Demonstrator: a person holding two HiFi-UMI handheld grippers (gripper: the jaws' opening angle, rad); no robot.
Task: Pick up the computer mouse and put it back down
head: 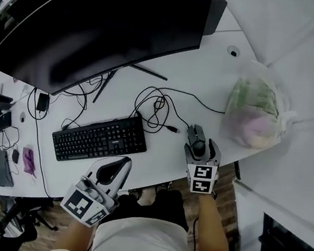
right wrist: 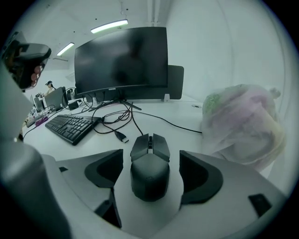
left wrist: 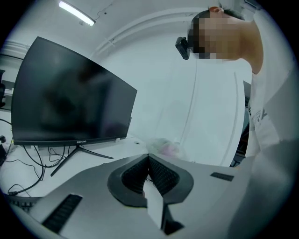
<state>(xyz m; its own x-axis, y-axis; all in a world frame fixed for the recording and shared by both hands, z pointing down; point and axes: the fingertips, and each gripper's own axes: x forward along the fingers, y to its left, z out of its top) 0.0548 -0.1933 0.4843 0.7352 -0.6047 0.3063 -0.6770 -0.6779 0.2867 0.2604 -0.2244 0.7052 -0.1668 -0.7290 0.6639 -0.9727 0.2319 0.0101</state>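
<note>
Head view: computer mouse (head: pixel 196 138) rests on the tabletop (head: pixel 173 89), with the right hand-held gripper (head: pixel 200 148) straddling it.
Left gripper view: left hand-held gripper (left wrist: pixel 148 161) closed, empty.
Right gripper view: jaws apart, clear of the mouse. Lift either pending or already finished.

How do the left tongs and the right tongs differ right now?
The left tongs are shut with nothing between them, while the right tongs stand wide open. The right tongs straddle the computer mouse with a gap on each side, not touching it. The left tongs are off beside the keyboard, away from the mouse. Both look like the same grey tool.
</note>
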